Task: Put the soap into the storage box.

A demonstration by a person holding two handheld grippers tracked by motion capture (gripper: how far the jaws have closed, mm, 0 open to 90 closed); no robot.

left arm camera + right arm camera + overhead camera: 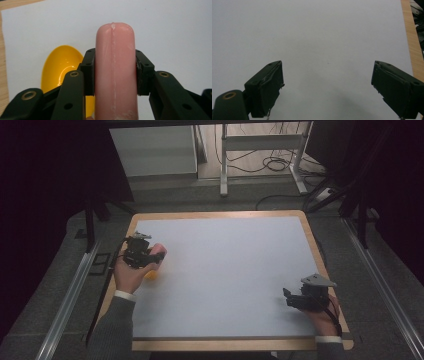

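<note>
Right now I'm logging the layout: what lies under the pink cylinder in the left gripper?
A yellow bowl-like thing on the white mat; the pink cylinder and jaws cover its near side.

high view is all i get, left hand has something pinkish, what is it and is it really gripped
Observer: A pink sausage-shaped piece, rounded at the tip; the left gripper has its fingers pressed on both sides of it.
Operator: and the yellow bit under it
Observer: A glossy yellow bowl-shaped piece lying on the white mat, beside the pink one.
Operator: right one holding anything
Observer: No, the right gripper is wide open over bare mat.
</note>
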